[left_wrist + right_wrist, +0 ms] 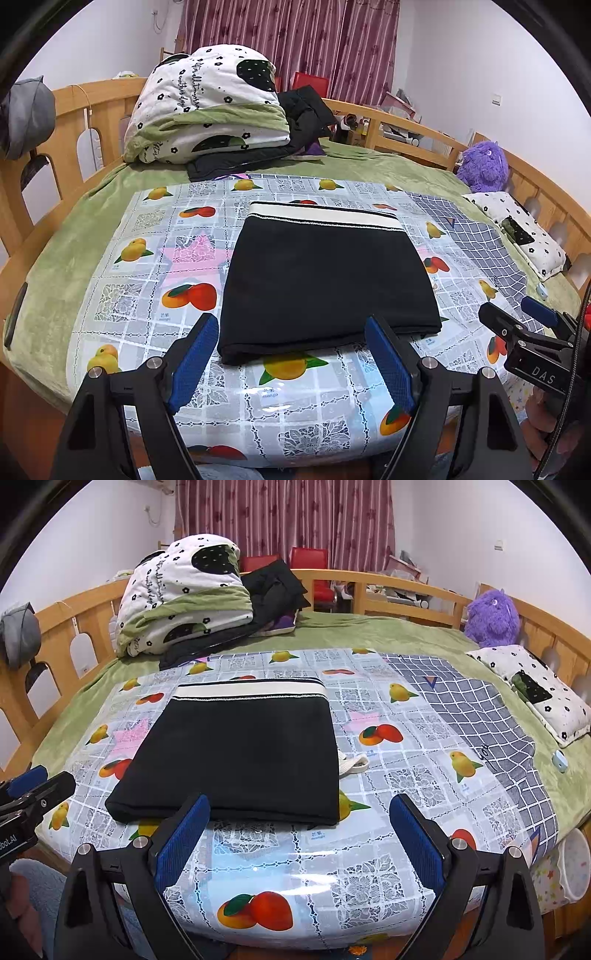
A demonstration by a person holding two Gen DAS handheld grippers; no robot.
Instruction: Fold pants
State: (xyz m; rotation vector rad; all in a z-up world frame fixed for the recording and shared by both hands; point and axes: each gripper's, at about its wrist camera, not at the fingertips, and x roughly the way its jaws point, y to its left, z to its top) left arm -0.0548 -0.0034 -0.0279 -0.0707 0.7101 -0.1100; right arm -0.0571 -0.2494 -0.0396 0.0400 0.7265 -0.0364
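Note:
The black pants (325, 280) lie folded into a flat rectangle on the fruit-print tablecloth (140, 258), white waistband at the far edge. They also show in the right wrist view (240, 753), where a white drawstring (352, 765) sticks out at their right side. My left gripper (291, 332) is open and empty, hovering just before the pants' near edge. My right gripper (300, 812) is open and empty, near the pants' near right corner. The right gripper also shows at the right edge of the left wrist view (517, 314).
A folded quilt (207, 107) and dark clothes (295, 122) sit at the bed's far side. A purple plush toy (484, 166) and a small pillow (521, 229) lie at the right. A checked cloth (480, 720) covers the right part. Wooden rails (74, 122) surround the bed.

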